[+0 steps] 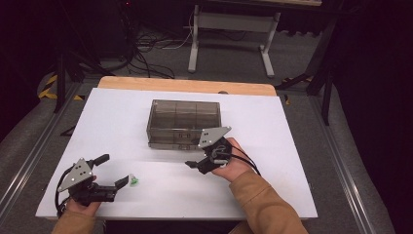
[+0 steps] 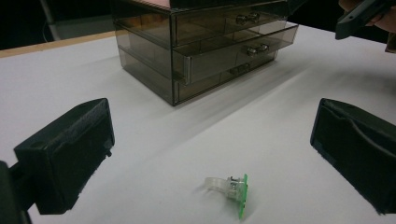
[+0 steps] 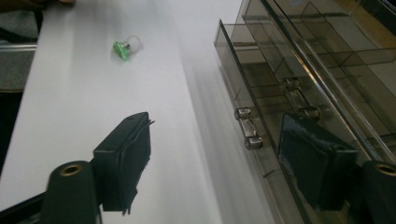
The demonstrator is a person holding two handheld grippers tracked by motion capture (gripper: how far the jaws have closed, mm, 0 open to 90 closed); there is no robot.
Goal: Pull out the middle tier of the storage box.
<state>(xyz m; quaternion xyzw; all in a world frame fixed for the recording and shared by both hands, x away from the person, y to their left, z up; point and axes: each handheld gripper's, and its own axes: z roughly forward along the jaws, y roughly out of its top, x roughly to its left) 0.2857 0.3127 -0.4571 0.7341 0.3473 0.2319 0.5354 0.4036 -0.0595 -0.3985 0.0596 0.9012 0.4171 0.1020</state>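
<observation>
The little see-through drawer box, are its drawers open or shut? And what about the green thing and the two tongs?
Drawer box: upright on the table, middle drawer pulled out a little, the drawer above it shut.
Green clip: lying loose on the white table, nothing touching it.
Left tongs: open, jaws either side of the clip without touching it.
Right tongs: open, empty, at the drawer fronts by a handle.

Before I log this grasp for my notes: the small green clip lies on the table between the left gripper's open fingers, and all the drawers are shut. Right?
Not quite: the middle drawer of the drawer box stands slightly pulled out, as the left gripper view shows. The green clip does lie between the left gripper's open fingers.
</observation>
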